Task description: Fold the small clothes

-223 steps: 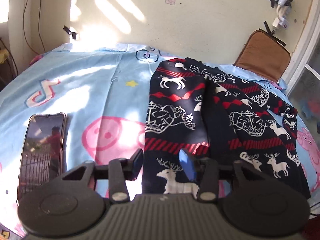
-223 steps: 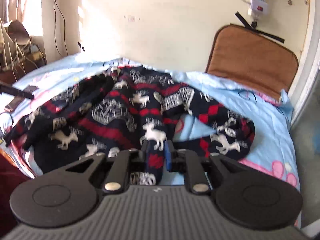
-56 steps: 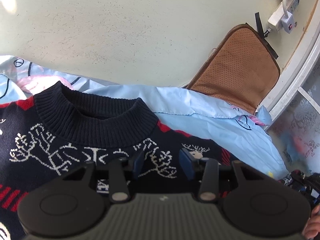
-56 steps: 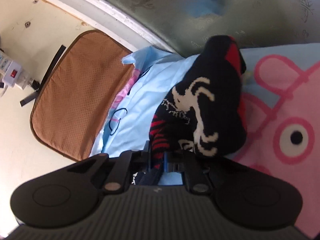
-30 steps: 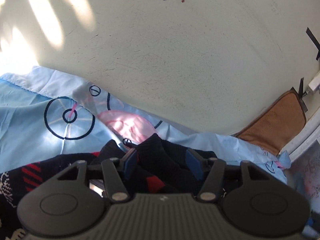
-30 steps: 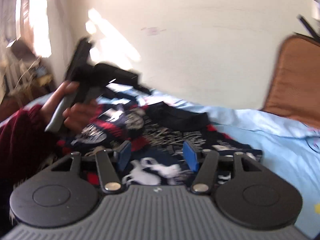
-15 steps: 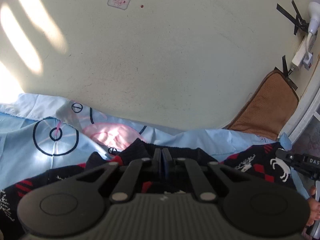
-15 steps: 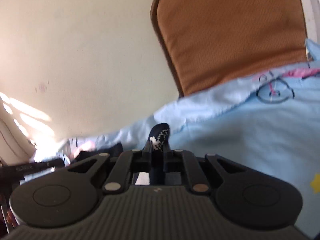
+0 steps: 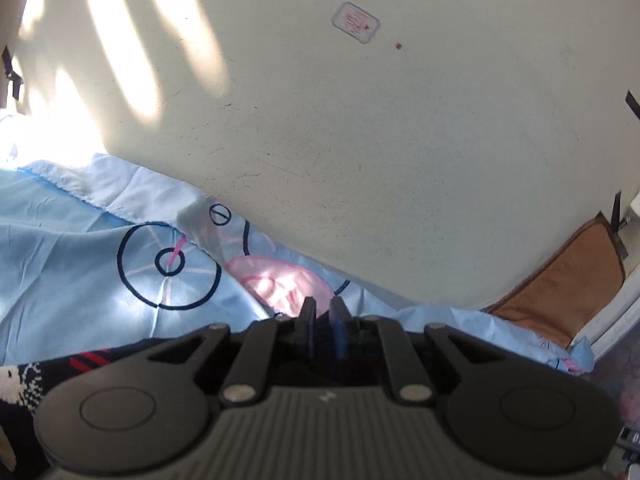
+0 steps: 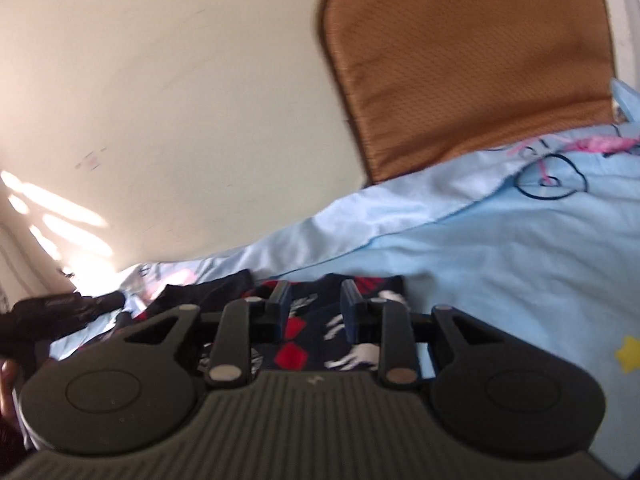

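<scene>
The dark navy sweater with white reindeer and red bands [image 10: 320, 332] lies on the light blue cartoon bedsheet [image 10: 520, 260]. My right gripper [image 10: 314, 300] is open, its fingers apart just above the sweater's far edge. In the left wrist view my left gripper [image 9: 322, 316] has its jaws nearly together with a narrow gap, and dark sweater fabric [image 9: 60, 368] sits beneath and behind the fingers; whether cloth is pinched is hidden. The left gripper's body also shows at the left of the right wrist view [image 10: 60, 312].
The cream wall [image 9: 360, 120] stands close behind the bed. A brown padded cushion [image 10: 460, 60] leans against the wall at the right; it also shows in the left wrist view [image 9: 568, 280]. The sheet's hem [image 9: 100, 184] runs along the wall.
My right gripper has opened and let go of the sweater fold it pinched. My left gripper's jaws have parted slightly and it has tilted toward the wall.
</scene>
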The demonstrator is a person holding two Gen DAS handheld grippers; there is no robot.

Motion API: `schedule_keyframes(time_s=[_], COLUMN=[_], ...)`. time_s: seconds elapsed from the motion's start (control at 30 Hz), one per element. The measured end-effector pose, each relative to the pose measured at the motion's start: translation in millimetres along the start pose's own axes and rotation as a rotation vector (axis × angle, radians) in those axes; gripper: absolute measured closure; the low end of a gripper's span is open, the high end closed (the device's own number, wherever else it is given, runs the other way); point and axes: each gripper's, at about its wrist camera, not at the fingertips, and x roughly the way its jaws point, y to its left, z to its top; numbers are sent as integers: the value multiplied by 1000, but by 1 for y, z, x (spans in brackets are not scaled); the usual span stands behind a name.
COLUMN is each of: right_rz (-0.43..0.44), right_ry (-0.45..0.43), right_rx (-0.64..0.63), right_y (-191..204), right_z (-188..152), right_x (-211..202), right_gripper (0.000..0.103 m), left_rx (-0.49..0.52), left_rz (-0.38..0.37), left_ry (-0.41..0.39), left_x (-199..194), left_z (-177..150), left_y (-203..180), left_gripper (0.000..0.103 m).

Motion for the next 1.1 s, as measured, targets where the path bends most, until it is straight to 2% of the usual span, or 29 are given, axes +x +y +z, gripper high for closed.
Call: schedule_keyframes(time_s=[0.2, 0.23, 0.3, 0.4, 0.47, 0.53, 0.63, 0.67, 0.7, 0.73, 0.8, 0.87, 0.93, 0.97, 1.03, 1.1], right_rz=[178, 205, 234, 199, 181, 145, 44, 31, 21, 7, 54, 209, 362, 410, 437, 429], right_ry=[134, 158, 203, 258, 292, 333, 355, 333, 318, 331, 305, 291, 248, 233, 236, 260], right_rx=[-190, -226, -274, -433, -540, -712, -1000, -1042, -1050, -1004, -836, -562, -329, -249, -150, -85], right_y=[95, 115, 144, 194, 216, 237, 254, 255, 256, 256, 254, 250, 238, 233, 223, 208], right_z=[-3, 2, 9, 9, 0, -20, -60, -66, -66, -59, -34, 0, 25, 34, 43, 46], right_x=[42, 52, 71, 107, 126, 143, 163, 166, 168, 172, 168, 154, 139, 134, 131, 129], right_gripper=[72, 69, 52, 51, 51, 51, 51, 54, 75, 94, 92, 92, 92, 92, 92, 92], left_rx=[-188, -206, -226, -239, -263, -280, -291, -294, -297, -305, -329, -358, -398, -416, -447, -449], left_rz=[29, 40, 89, 164, 161, 155, 166, 167, 166, 161, 147, 136, 122, 115, 105, 107], left_ry=[-63, -72, -85, -104, -109, -110, -114, -113, -111, -111, -111, -114, -112, -109, -103, -100], left_x=[-20, -23, -27, -31, -31, -31, -29, -28, -28, -29, -30, -30, -30, -30, -29, -29], left_z=[20, 23, 30, 37, 39, 41, 42, 42, 42, 41, 41, 41, 41, 40, 39, 39], left_y=[40, 46, 57, 69, 78, 83, 86, 87, 88, 89, 94, 99, 106, 110, 116, 116], left_gripper=[92, 90, 86, 86, 86, 86, 86, 86, 86, 86, 84, 84, 83, 83, 83, 83])
